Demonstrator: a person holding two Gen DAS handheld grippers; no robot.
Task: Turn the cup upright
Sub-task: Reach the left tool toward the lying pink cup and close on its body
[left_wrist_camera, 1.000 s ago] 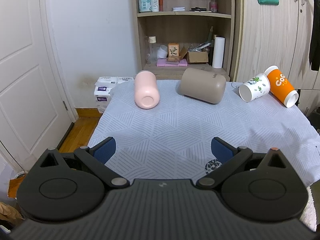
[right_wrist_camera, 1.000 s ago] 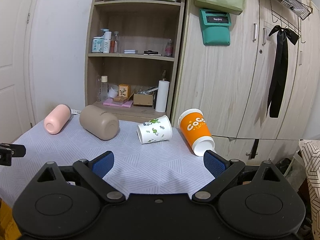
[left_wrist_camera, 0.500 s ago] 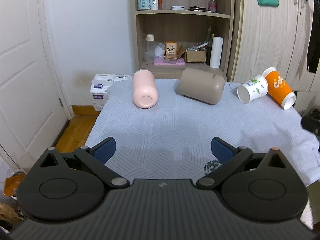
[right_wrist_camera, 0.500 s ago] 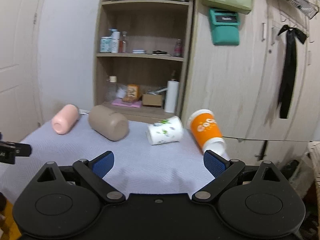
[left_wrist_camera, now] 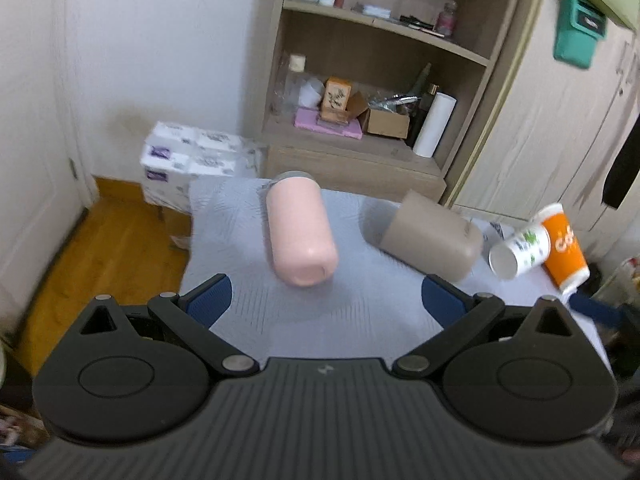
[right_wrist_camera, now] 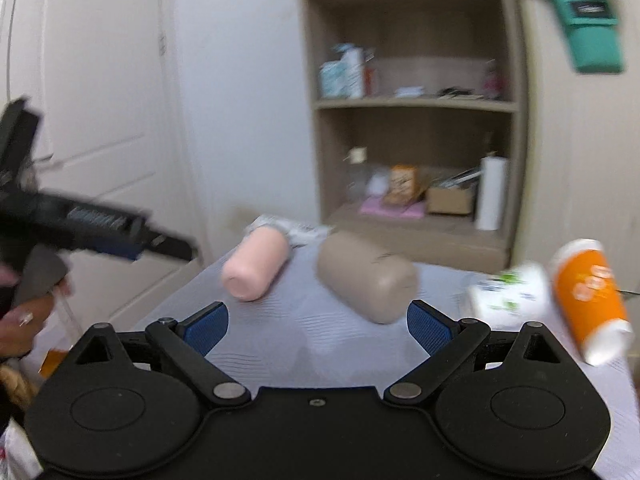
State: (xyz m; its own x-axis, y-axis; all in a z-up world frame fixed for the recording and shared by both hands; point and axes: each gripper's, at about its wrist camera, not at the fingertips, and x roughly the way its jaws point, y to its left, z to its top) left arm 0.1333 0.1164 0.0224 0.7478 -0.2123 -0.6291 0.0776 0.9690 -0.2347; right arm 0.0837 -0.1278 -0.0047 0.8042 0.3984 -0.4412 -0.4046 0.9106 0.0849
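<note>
Several cups lie on their sides on a table with a pale blue cloth (left_wrist_camera: 360,320): a pink cup (left_wrist_camera: 298,236), a tan cup (left_wrist_camera: 430,236), a white cup with green print (left_wrist_camera: 520,250) and an orange cup (left_wrist_camera: 564,248). My left gripper (left_wrist_camera: 326,304) is open and empty, just short of the pink cup's base. My right gripper (right_wrist_camera: 318,326) is open and empty, facing the gap between the pink cup (right_wrist_camera: 256,266) and the tan cup (right_wrist_camera: 366,276). The white cup (right_wrist_camera: 508,300) and orange cup (right_wrist_camera: 586,304) are to its right. The left gripper's body (right_wrist_camera: 92,224) shows at the left.
A wooden shelf unit (left_wrist_camera: 372,80) with bottles and boxes stands behind the table, cupboard doors (left_wrist_camera: 560,140) to its right. A pack of tissues (left_wrist_camera: 196,160) sits on the floor by the table's far left corner. A white door (right_wrist_camera: 80,120) is at the left.
Both grippers have moved forward and higher over the table. The left one now looks down on the pink cup. The right one has swung left. The cups have not moved.
</note>
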